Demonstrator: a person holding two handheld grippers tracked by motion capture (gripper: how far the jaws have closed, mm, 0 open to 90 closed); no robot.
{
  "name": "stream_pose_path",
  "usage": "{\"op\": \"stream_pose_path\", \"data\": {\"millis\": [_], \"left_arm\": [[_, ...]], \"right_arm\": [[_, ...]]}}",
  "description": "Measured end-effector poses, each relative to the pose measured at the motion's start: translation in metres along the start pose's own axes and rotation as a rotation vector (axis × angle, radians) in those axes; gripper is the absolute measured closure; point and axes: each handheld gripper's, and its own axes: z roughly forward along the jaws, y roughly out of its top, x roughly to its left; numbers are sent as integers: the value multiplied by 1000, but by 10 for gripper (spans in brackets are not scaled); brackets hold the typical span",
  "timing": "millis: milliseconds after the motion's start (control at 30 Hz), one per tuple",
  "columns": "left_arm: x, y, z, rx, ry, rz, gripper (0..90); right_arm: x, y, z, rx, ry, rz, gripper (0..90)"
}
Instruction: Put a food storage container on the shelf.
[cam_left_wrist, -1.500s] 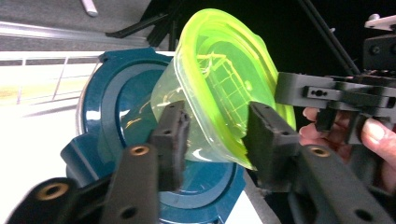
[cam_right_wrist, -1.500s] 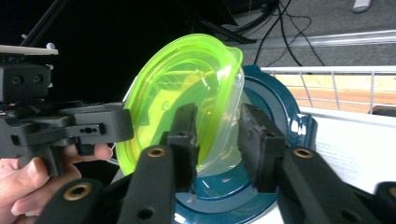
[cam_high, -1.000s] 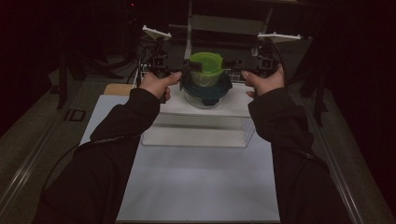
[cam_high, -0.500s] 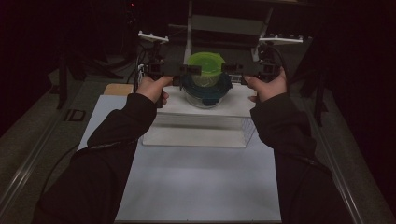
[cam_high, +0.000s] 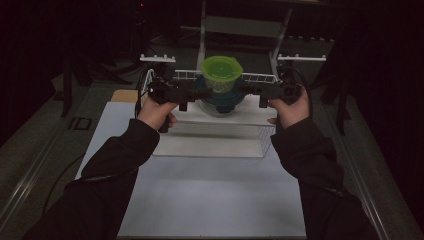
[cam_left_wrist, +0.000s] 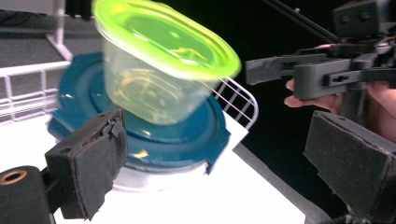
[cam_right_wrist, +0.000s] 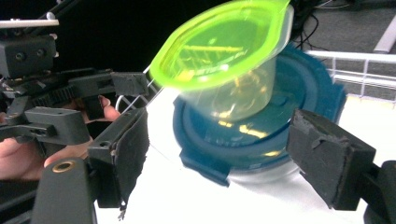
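A small clear tub with a lime-green lid (cam_high: 221, 70) stands on a larger clear container with a dark blue lid (cam_high: 220, 97), on a white raised shelf (cam_high: 220, 118). My left gripper (cam_high: 192, 95) lies level at the stack's left and my right gripper (cam_high: 248, 90) at its right, both pointing inward. In the left gripper view the open jaws (cam_left_wrist: 219, 168) frame the blue lid (cam_left_wrist: 154, 135), with one pad (cam_left_wrist: 91, 168) at its edge. In the right gripper view the jaws (cam_right_wrist: 226, 158) stand wide before the blue lid (cam_right_wrist: 261, 135) and green-lidded tub (cam_right_wrist: 224, 60).
A white wire rail (cam_high: 252, 78) runs behind the shelf, and a mesh panel (cam_high: 265, 142) closes its right side. A white mat (cam_high: 210, 195) covers the near table. A tan board (cam_high: 122, 95) lies at the back left, and a metal stand (cam_high: 240, 25) rises behind.
Both hands have dropped slightly and turned, so the grippers now lie level and point inward at the stack's sides. The containers stay in place.
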Motion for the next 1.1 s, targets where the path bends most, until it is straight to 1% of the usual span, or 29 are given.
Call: {"op": "stream_pose_path", "data": {"millis": [33, 67, 133, 200, 233, 267, 300, 433, 500, 533, 600, 633, 667, 767, 800, 867, 1000, 1100], "left_arm": [[-3, -5, -2, 4, -10, 8, 56], [-6, -8, -2, 9, -12, 15, 56], [-9, -13, -4, 18, -20, 28, 56], [-12, -19, -6, 25, -19, 39, 56], [-12, -19, -6, 25, -19, 39, 56], [-14, -25, -8, 30, -26, 48, 56], [-14, -27, -8, 34, -28, 50, 56], [-17, -42, -9, 57, -36, 67, 57], [-18, -49, -10, 66, -48, 69, 57], [-19, -54, -10, 72, -52, 77, 57], [-21, -61, -10, 83, -50, 94, 57], [-21, -61, -10, 83, -50, 94, 57], [-22, -72, -11, 97, -58, 101, 57], [-24, -84, -11, 105, -64, 107, 57], [-24, -84, -11, 105, -64, 107, 57], [-23, -93, -11, 102, -67, 106, 56], [-24, -109, -9, 133, -70, 128, 57], [-25, -121, -8, 150, -83, 132, 57]], "right_arm": [[1, -3, 0, -2, 5, -1, 208], [2, -10, 1, -2, 14, -3, 208], [3, -16, 2, 1, 22, -13, 208], [5, -23, 2, 5, 25, -25, 208], [5, -23, 2, 5, 25, -25, 208], [5, -26, 2, 7, 29, -30, 208], [6, -31, 2, 6, 28, -40, 209], [6, -44, 1, -1, 28, -55, 209], [5, -51, 1, -2, 30, -63, 209], [5, -54, 1, 2, 27, -67, 209], [4, -62, 3, 7, 24, -79, 208], [4, -62, 3, 7, 24, -79, 208], [1, -76, 2, 7, 27, -84, 209], [-2, -89, 1, 2, 29, -85, 209], [-2, -89, 1, 2, 29, -85, 209], [-4, -98, 1, 10, 27, -89, 208], [-7, -116, 0, 4, 24, -92, 209], [-10, -128, 2, 17, 20, -91, 209]]}}
